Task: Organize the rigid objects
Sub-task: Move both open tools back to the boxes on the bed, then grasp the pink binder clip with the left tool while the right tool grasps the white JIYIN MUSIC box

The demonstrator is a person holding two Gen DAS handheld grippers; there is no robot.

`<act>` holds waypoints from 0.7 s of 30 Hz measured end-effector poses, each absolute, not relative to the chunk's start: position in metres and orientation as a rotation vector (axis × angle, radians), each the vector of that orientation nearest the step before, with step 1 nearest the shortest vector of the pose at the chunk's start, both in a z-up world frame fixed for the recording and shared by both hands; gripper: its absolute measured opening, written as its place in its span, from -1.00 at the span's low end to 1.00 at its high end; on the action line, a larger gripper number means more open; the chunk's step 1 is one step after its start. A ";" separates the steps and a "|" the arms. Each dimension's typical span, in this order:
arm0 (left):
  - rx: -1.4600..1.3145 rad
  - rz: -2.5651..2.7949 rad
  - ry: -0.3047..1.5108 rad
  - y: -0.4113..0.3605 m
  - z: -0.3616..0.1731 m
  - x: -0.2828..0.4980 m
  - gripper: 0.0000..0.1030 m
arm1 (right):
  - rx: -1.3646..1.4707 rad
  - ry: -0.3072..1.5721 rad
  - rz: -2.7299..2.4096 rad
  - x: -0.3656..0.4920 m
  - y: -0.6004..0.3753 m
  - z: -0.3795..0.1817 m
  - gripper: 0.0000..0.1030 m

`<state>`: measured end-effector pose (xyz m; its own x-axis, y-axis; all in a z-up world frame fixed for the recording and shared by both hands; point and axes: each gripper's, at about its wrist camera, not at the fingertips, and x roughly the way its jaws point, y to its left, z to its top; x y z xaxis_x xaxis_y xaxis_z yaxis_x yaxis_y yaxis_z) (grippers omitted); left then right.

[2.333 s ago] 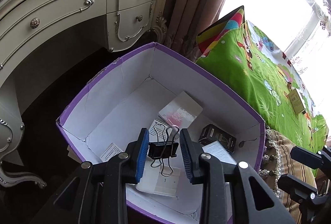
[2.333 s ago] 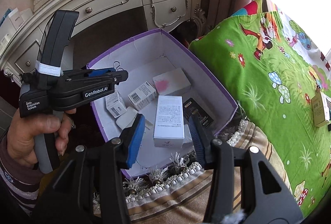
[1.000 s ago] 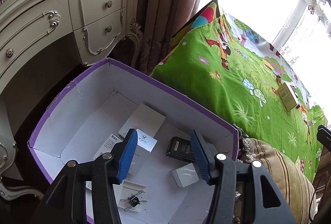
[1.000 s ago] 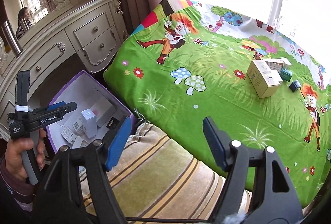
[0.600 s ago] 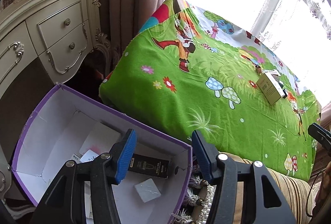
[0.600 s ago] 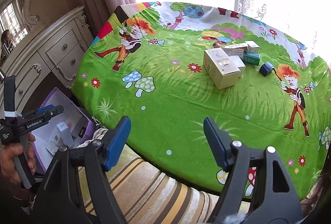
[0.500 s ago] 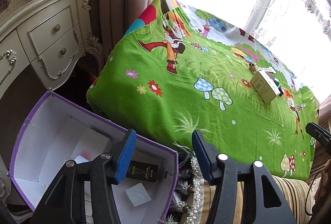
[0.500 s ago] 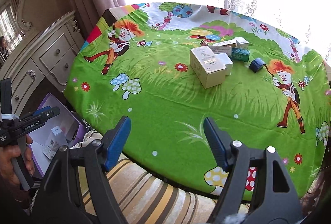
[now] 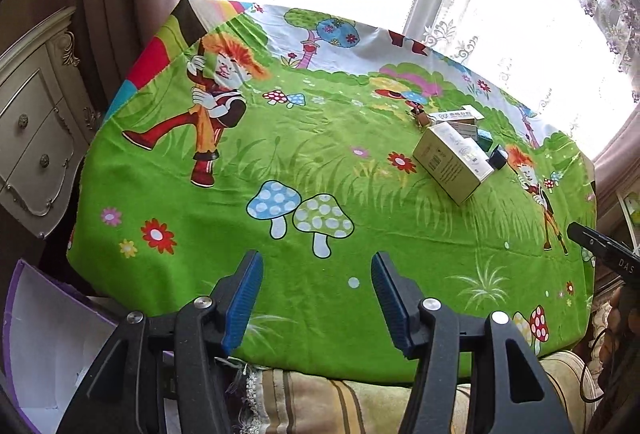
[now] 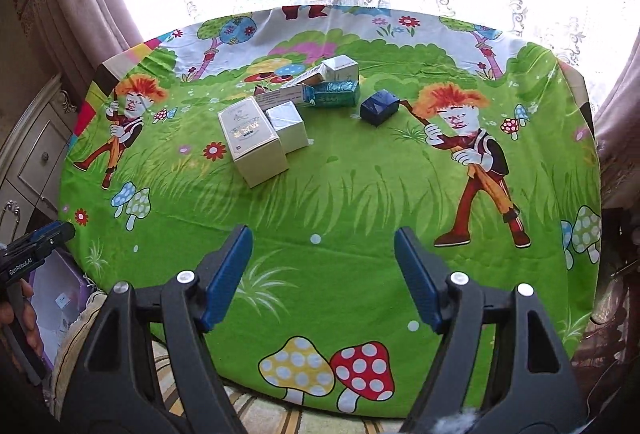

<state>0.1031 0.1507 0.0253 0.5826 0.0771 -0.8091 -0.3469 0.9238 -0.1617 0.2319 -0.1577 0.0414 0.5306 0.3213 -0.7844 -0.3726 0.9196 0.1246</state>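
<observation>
A cluster of small boxes lies on the green cartoon tablecloth (image 10: 360,193): a cream box with gold print (image 10: 254,141), a white box (image 10: 288,125), a teal box (image 10: 336,93), a dark blue box (image 10: 378,107) and more behind them. The cream box (image 9: 452,161) also shows at the far right of the left wrist view. My right gripper (image 10: 322,246) is open and empty over the near part of the cloth, well short of the boxes. My left gripper (image 9: 316,274) is open and empty above the table's near left edge. The purple-rimmed carton (image 9: 36,334) sits low at the left.
A cream dresser with drawers (image 9: 32,137) stands left of the table, curtains and a bright window behind. Striped fringed fabric (image 9: 340,406) lies below the table's front edge. The hand-held left gripper (image 10: 36,246) shows at the left edge of the right wrist view.
The left gripper let go of a binder clip and the right a white box into the purple carton. Both then swung right, away from the carton and over the table.
</observation>
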 end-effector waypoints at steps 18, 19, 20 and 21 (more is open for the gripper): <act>-0.407 0.025 0.965 0.123 0.025 0.303 0.12 | -0.042 0.999 0.354 0.361 -0.159 0.008 0.48; -0.424 0.017 0.975 0.125 0.023 0.317 0.12 | -0.038 1.010 0.354 0.371 -0.156 0.004 0.49; -0.439 0.011 0.985 0.126 0.020 0.330 0.11 | -0.027 1.025 0.351 0.381 -0.154 -0.001 0.49; -0.455 0.005 0.995 0.128 0.017 0.343 0.11 | -0.003 1.043 0.357 0.391 -0.153 -0.005 0.49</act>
